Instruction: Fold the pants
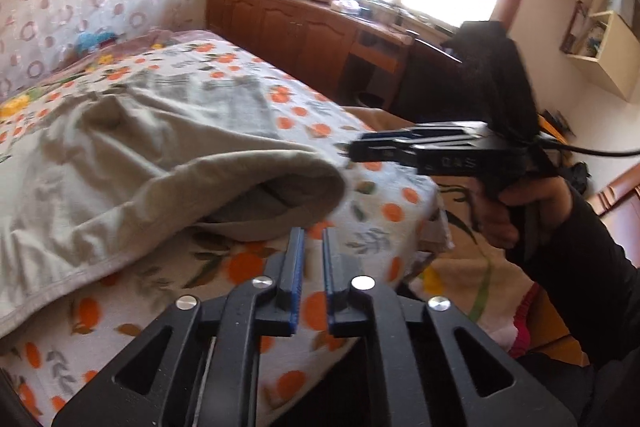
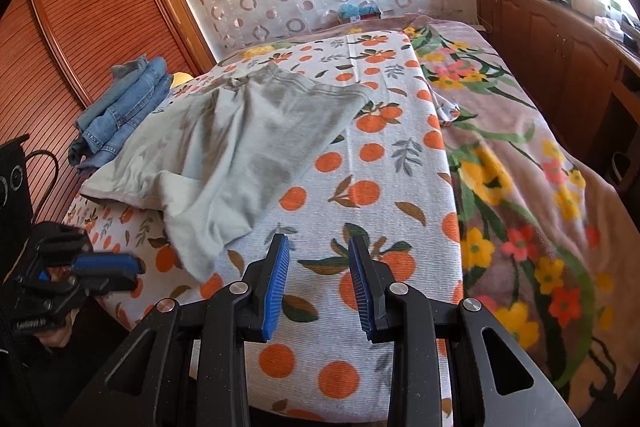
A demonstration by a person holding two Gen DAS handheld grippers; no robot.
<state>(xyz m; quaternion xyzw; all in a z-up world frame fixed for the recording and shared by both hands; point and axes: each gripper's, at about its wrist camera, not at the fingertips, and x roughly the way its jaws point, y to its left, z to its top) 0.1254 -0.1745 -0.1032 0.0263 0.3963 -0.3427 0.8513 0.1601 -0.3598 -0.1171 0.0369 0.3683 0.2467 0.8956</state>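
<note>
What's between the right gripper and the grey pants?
Only bare orange-print cover. In the right wrist view, nothing else lies between the right gripper and the pants, which lie ahead to its left.

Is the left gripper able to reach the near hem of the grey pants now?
Probably yes: the left gripper is open, the grey pants hem lies just ahead, nothing between.

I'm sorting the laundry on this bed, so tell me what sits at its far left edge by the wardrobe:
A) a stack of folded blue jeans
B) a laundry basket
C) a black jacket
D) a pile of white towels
A: the folded blue jeans lie stacked there, just behind the grey pants.
</note>
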